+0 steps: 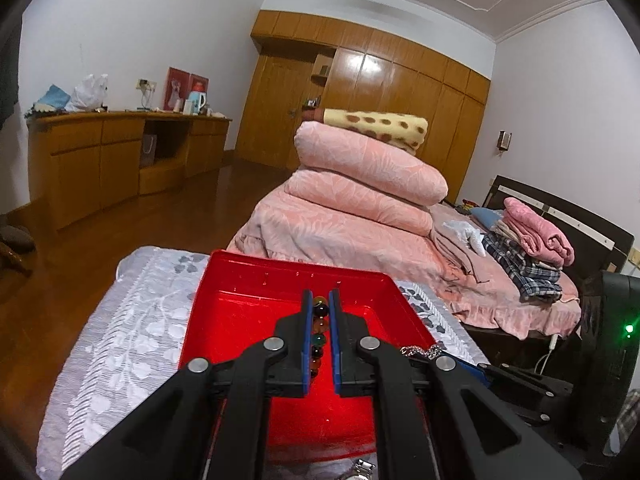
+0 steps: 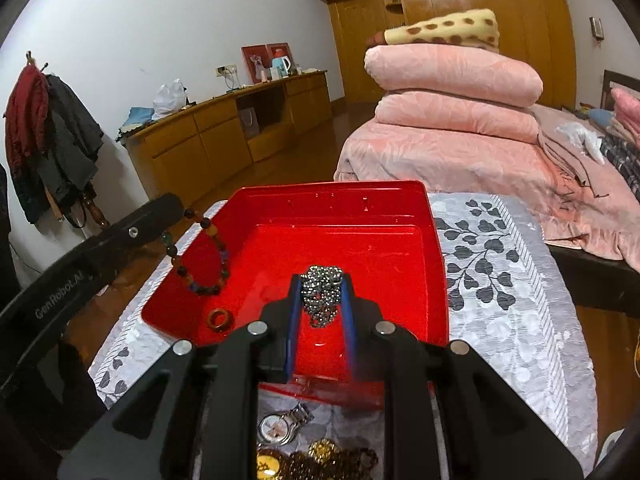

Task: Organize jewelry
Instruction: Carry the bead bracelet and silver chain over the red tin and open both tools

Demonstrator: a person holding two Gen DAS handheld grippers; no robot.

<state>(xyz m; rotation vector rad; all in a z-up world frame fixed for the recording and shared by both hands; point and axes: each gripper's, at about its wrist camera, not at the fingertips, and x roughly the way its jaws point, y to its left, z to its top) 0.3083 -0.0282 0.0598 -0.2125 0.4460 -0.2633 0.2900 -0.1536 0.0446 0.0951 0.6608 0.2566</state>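
Observation:
A red tray stands on a table with a grey leaf-patterned cloth. My left gripper is shut on a bracelet of coloured beads; in the right wrist view the bracelet hangs from it over the tray's left rim. My right gripper is shut on a bunched silver bead chain above the tray floor. A brown ring lies in the tray's near left corner. A silver watch and gold pieces lie on the cloth below my right gripper.
A silver chain shows by the tray's right rim in the left wrist view. A bed with pink quilts stands behind the table. A wooden sideboard and wardrobe line the walls. Coats hang at the left.

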